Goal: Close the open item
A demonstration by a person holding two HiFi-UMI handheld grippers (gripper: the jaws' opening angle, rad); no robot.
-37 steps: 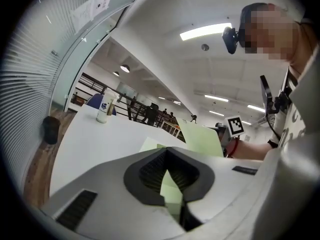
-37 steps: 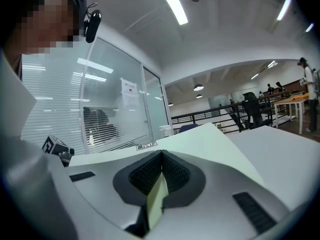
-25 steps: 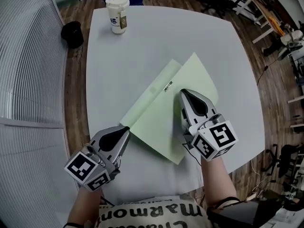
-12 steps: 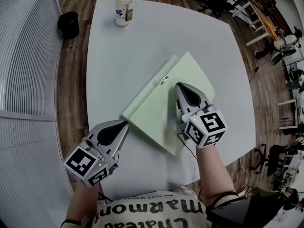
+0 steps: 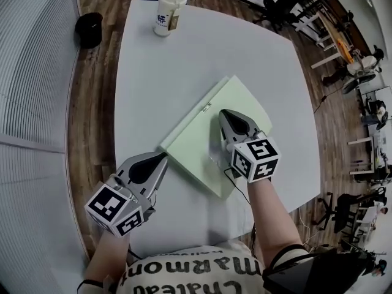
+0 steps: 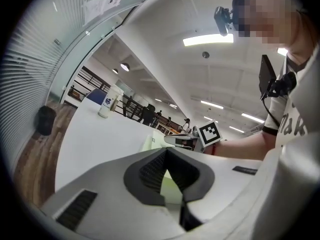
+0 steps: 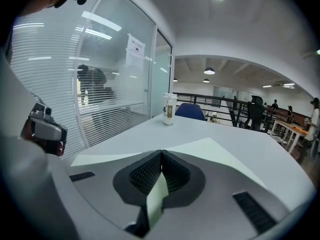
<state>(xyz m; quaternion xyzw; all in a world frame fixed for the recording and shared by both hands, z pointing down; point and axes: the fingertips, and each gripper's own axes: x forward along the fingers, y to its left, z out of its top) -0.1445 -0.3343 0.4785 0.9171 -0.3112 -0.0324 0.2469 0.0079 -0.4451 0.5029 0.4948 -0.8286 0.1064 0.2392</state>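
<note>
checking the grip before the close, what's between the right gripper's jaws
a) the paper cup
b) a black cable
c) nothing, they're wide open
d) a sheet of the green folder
D: the right gripper view shows the right gripper with its jaws pinched on a pale sheet of the green folder, while the paper cup stands far off at the table's far edge.

Your right tongs [image 5: 223, 114] lie over the pale green flat folder [image 5: 196, 141] on the white counter [image 5: 159, 72]. Your left tongs [image 5: 163, 158] point at its near corner. A lidded paper cup [image 5: 169, 3] stands at the counter's far edge.
</note>
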